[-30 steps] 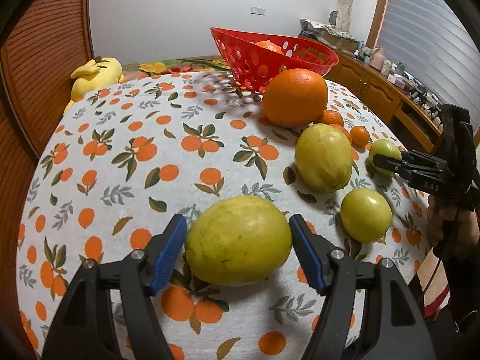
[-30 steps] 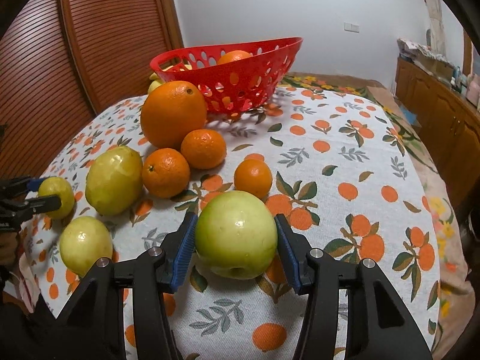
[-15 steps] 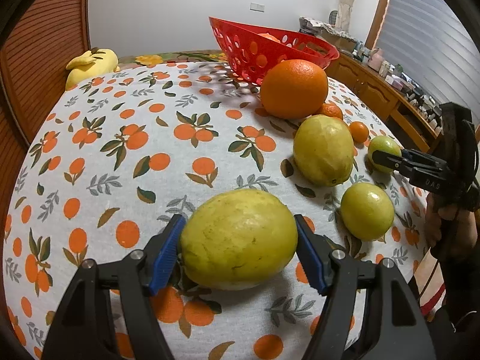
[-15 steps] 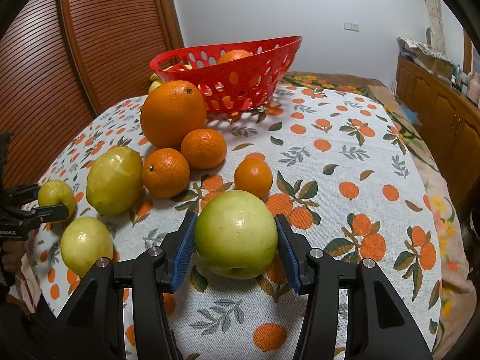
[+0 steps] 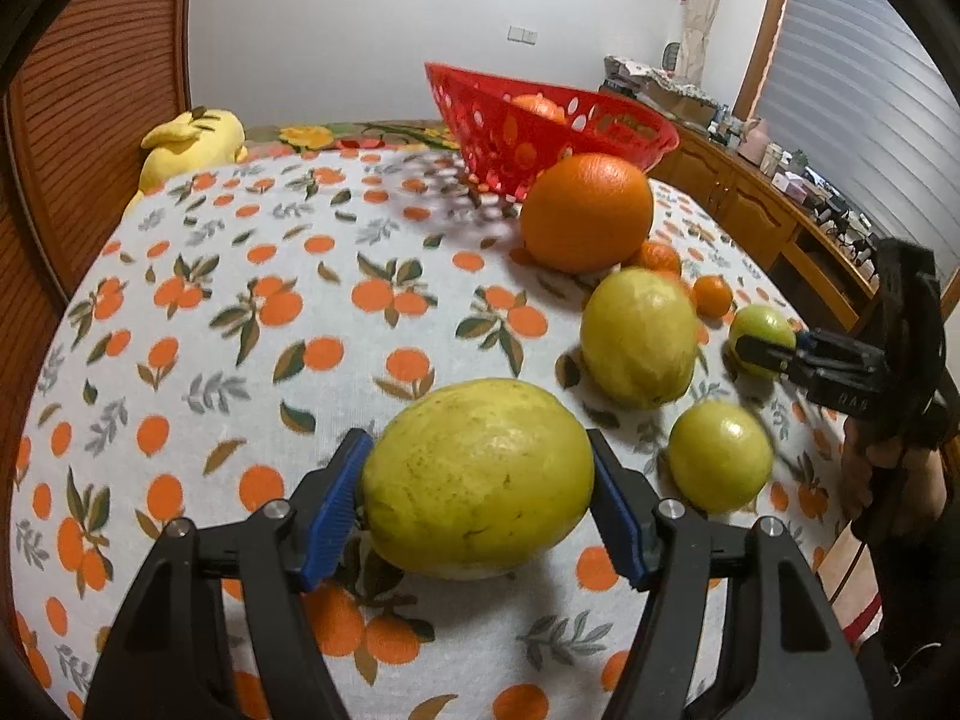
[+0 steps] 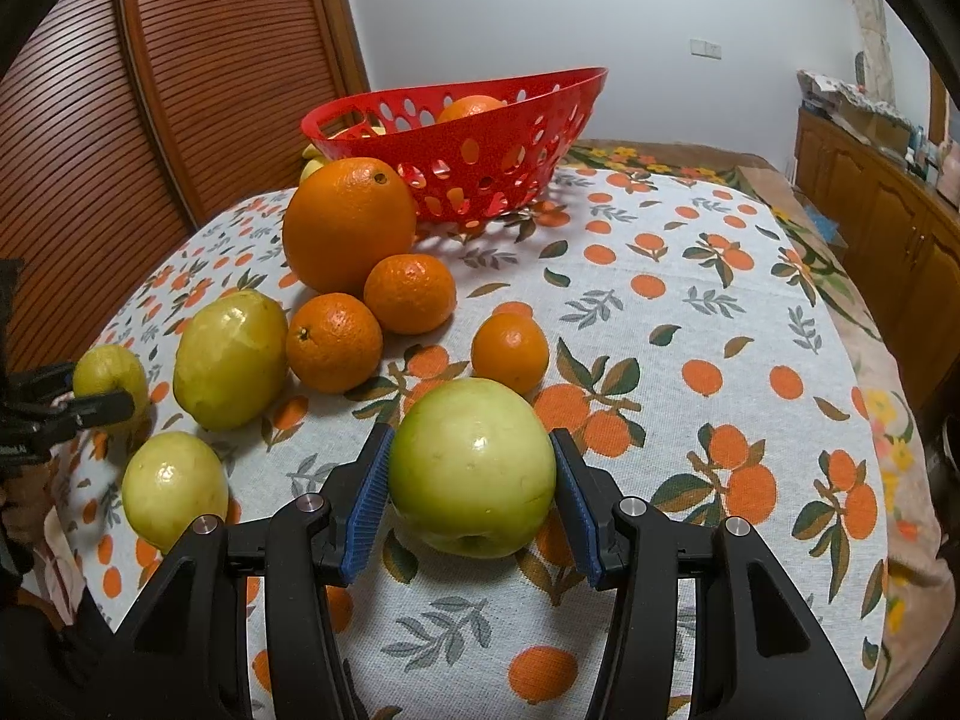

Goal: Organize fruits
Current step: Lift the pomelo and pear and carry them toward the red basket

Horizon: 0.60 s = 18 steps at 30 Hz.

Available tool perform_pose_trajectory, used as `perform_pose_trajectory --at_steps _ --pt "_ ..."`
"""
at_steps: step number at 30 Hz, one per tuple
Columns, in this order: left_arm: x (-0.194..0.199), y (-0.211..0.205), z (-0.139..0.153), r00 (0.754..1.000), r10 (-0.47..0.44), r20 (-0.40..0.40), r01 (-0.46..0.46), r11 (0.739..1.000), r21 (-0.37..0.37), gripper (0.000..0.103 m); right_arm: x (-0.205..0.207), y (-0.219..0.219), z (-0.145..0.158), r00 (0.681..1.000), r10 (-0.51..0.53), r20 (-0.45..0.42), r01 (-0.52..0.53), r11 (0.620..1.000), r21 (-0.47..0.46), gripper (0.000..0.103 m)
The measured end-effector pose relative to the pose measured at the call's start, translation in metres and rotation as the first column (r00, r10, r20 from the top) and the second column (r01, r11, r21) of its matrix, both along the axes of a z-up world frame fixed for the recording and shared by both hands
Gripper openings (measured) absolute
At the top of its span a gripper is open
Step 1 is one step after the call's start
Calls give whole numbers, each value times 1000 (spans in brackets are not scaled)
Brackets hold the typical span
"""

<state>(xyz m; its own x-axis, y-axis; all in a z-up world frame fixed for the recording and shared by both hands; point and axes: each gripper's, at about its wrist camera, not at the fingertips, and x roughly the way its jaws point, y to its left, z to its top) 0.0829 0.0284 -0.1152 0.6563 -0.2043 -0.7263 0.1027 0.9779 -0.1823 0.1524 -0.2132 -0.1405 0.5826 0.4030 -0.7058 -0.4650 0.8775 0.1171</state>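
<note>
A large yellow oval fruit [image 5: 480,474] lies on the orange-print tablecloth [image 5: 270,312]. My left gripper [image 5: 474,483] is closing on it, and both blue pads touch its sides. In the right wrist view a green apple [image 6: 474,462] rests on the cloth, with my right gripper [image 6: 471,480] shut on it. Each gripper also shows small in the other's view. Between them lie two more yellow-green fruits [image 6: 231,360] [image 6: 174,489], a large orange [image 6: 348,222] and three small oranges [image 6: 333,339]. The red perforated basket [image 6: 456,138] stands behind with an orange inside.
A yellow plush toy [image 5: 186,144] lies at the table's far left edge. A slatted wooden wall [image 6: 180,90] stands on the left. Wooden cabinets [image 5: 750,210] with clutter run along the right. A hand [image 5: 870,474] holds the right gripper's handle.
The left gripper's jaws drew in from a small gap until both pads touch the yellow fruit, and its view shifted slightly. The right gripper and the apple stayed put.
</note>
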Motion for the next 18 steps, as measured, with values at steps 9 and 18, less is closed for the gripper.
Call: perform_pose_trajectory --at_steps 9,18 --pt "13 -8 28 998 -8 66 8 1000 -5 69 0 -1 0 1000 0 -1 0 1000 1 52" --pt "26 -22 45 994 -29 107 30 1000 -2 69 -1 -1 0 1000 -3 -5 3 1000 11 52"
